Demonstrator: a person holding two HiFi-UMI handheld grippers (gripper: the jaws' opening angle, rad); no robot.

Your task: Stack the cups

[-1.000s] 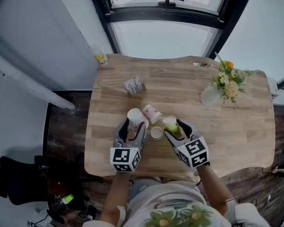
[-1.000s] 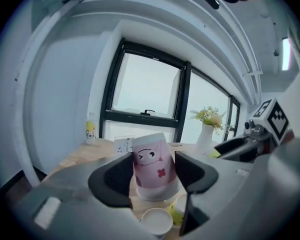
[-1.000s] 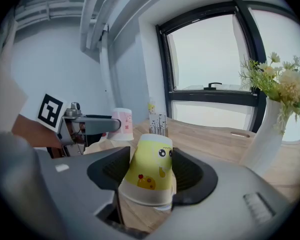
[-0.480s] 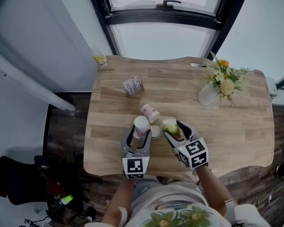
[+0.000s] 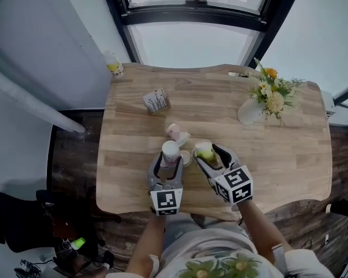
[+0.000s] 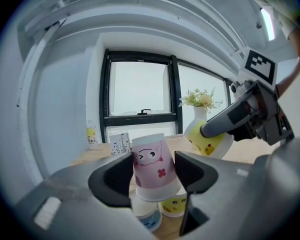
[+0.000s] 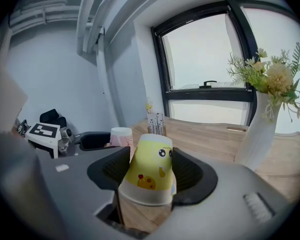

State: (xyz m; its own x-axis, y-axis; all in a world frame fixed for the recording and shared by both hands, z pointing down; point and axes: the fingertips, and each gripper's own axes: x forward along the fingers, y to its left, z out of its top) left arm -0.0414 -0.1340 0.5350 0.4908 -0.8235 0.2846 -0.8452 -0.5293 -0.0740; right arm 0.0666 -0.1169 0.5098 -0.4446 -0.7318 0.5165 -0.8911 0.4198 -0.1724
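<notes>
We see left gripper (image 5: 169, 158) pinching pink cup (image 5: 170, 150), right gripper (image 5: 209, 154) pinching yellow cup (image 5: 205, 151); tipped cup (image 5: 175, 133) just above, vase (image 5: 247, 112) upper right, table (image 5: 127, 155) open at left edge.

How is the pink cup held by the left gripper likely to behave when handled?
The pink cup looks like thin paper, so probably light and easy to dent. Its smooth tapered wall, held upside down between the fingers of the left gripper, might slip downward.
</notes>
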